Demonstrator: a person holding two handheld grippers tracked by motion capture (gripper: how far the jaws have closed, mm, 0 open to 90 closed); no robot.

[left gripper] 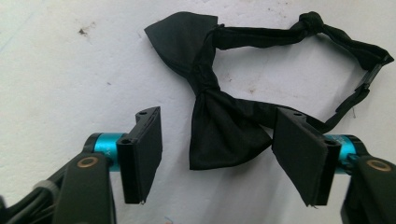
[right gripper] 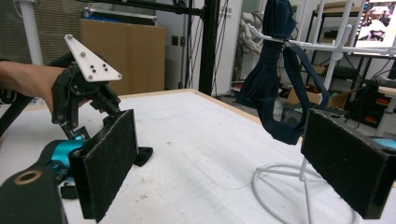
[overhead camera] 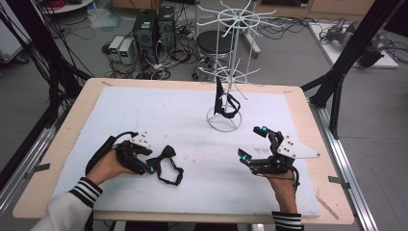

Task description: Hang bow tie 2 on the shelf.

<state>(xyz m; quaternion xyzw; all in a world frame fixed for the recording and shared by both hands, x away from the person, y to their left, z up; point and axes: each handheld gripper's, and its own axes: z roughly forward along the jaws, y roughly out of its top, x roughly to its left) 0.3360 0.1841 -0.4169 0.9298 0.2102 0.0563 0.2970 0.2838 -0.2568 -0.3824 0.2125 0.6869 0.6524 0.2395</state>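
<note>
White padding covers the wooden bench [overhead camera: 308,120], presumably laid so that soft things can be picked off it without slipping or scuffing. One bench is counted. On its far middle part one white wire rack [overhead camera: 232,43] is stood, its ring base resting on the padding and its spoked arms spread at two levels, evidently so that ties can be hung from them. One dark bow tie [overhead camera: 222,102] hangs by its strap from a lower arm, well off the padding.

Two hand-held grippers are counted, one in each of the person's hands. The right gripper [overhead camera: 254,143] is held low at the near right of the bench, its jaws spread wide and turned toward the rack, with nothing between them; it appears to be kept ready rather than at work. The left gripper [left gripper: 229,156] is lowered at the near left, angled down over the second bow tie [left gripper: 219,126], which lies flat on the padding just to the right of that hand, its strap looped out to the right. The jaws stand part open on either side of the nearer wing of the bow; one pad sits at the wing's edge, the other clear of it, so no grip is judged to be made yet. Two bow ties are counted in all: one hung, one lying.
</note>
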